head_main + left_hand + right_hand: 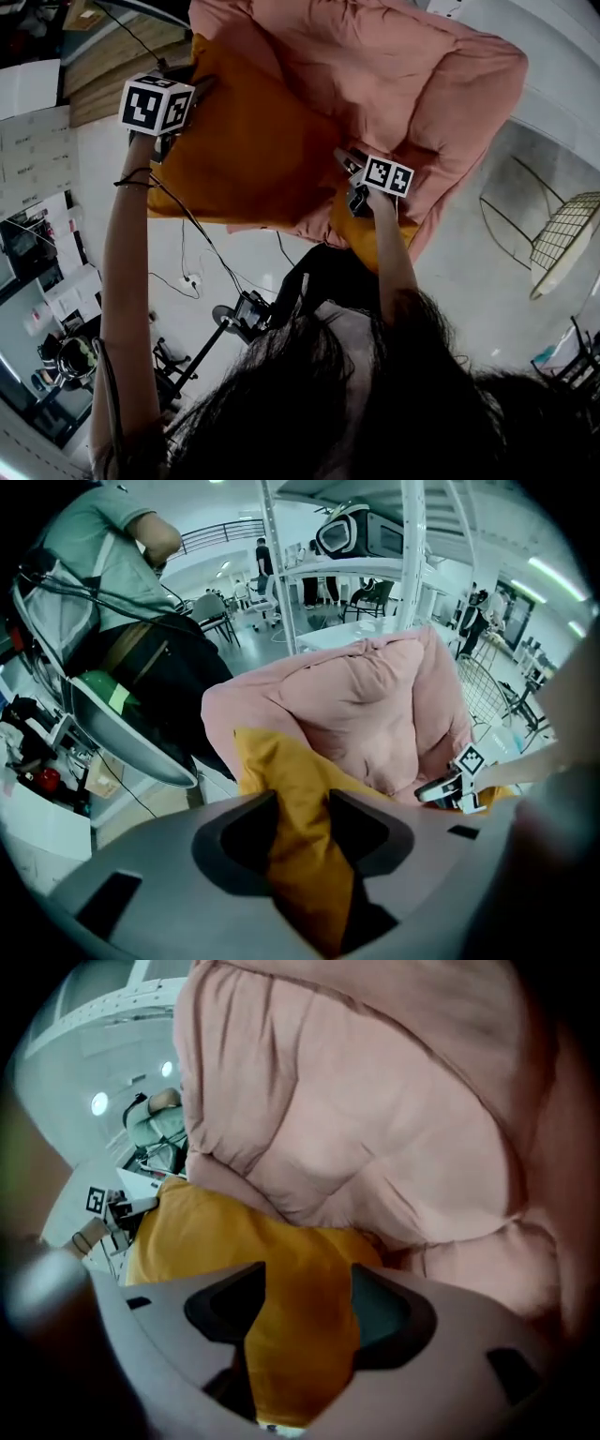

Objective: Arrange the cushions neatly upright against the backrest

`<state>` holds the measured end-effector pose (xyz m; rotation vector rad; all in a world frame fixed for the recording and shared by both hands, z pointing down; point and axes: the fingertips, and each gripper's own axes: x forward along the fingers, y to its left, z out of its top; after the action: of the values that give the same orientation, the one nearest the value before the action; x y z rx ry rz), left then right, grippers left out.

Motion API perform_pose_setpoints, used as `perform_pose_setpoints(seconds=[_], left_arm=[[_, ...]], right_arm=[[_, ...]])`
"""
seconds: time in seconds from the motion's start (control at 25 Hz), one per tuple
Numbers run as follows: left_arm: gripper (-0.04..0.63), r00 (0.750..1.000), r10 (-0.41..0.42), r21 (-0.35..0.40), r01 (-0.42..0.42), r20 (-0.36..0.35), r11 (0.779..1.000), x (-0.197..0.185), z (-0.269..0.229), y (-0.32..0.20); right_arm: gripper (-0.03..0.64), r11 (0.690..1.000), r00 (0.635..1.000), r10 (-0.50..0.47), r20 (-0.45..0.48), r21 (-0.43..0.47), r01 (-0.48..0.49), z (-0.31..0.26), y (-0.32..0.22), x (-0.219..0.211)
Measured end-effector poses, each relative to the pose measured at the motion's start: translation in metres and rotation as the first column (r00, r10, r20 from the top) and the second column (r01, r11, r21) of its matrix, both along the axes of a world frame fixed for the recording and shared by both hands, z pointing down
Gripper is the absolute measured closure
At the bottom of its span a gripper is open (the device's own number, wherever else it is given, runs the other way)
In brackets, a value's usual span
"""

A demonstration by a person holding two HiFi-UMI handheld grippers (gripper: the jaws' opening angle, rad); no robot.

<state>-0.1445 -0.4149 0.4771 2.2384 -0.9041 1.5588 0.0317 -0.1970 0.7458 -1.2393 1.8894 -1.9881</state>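
Observation:
An orange cushion (pixel 244 159) lies flat against a big pink padded seat (pixel 394 84), held between my two grippers. My left gripper (pixel 187 94) is at the cushion's far left corner. In the left gripper view its jaws (pixel 300 827) pinch a fold of the orange cushion (pixel 281 780). My right gripper (pixel 352 178) is at the cushion's near right corner. In the right gripper view its jaws (pixel 300 1312) stand wide, with the orange cushion (pixel 234 1241) lying loosely between them. The pink seat (pixel 375 1101) bulges just behind.
A wire-frame chair (pixel 562 234) stands on the pale floor at the right. Cables (pixel 187 272) and a black stand (pixel 239 319) lie below the seat. A person in a green shirt (pixel 103 536) stands at the left, with white shelving (pixel 403 536) behind the seat.

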Motion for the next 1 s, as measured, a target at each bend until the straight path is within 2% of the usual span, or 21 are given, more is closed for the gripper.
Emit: perform_pose_setpoints(seconds=[0.16,0.24,0.32,0.36,0.44,0.52,0.6,0.68,0.76,0.84,1.0], left_arm=[[0.41,1.0,0.007,-0.017,-0.007,-0.01,1.0,0.002,-0.008,0.008],[0.416,1.0,0.012,-0.009,-0.012,-0.013,1.0,0.022,-0.019,0.017],[0.419,1.0,0.016,0.007,-0.016,-0.019,1.0,0.041,-0.023,0.028],[0.42,1.0,0.018,0.014,-0.017,-0.021,1.0,0.041,-0.018,0.031],[0.422,0.999,0.02,0.022,-0.019,-0.026,1.0,0.027,-0.003,0.032],[0.423,0.999,0.022,0.026,-0.021,-0.032,0.999,0.011,0.006,0.027],[0.425,0.999,0.023,0.031,-0.022,-0.044,0.999,0.009,0.005,0.023],[0.43,0.998,0.026,0.038,-0.024,-0.058,0.999,0.011,0.005,0.024],[0.433,0.997,0.037,0.05,-0.034,-0.065,0.998,0.01,0.01,0.031],[0.441,0.996,0.059,0.065,-0.054,-0.073,0.996,0.004,0.006,0.04],[0.465,0.989,0.116,0.098,-0.106,-0.097,0.99,-0.002,-0.023,0.061]], right_arm=[[0.345,0.984,0.986,0.127,0.108,-0.142,-0.111,0.035,0.01,-0.005],[0.345,0.971,0.972,0.185,0.146,-0.178,-0.158,0.037,0.014,0.018],[0.345,0.968,0.966,0.202,0.163,-0.186,-0.171,0.04,0.018,0.042],[0.345,0.969,0.965,0.197,0.171,-0.187,-0.165,0.049,0.019,0.039],[0.345,0.971,0.961,0.183,0.206,-0.189,-0.145,0.072,0.016,0.007],[0.347,0.969,0.948,0.191,0.255,-0.204,-0.14,0.083,0.009,-0.02],[0.348,0.961,0.929,0.217,0.301,-0.23,-0.15,0.084,0.003,-0.026],[0.408,0.956,0.911,0.237,0.338,-0.249,-0.156,0.083,0.002,-0.026],[0.48,0.96,0.914,0.222,0.339,-0.242,-0.143,0.083,0.007,-0.029],[0.528,0.973,0.94,0.165,0.3,-0.208,-0.105,0.075,0.014,-0.036],[0.569,0.991,0.978,0.024,0.207,-0.135,0.004,0.041,0.023,-0.04]])
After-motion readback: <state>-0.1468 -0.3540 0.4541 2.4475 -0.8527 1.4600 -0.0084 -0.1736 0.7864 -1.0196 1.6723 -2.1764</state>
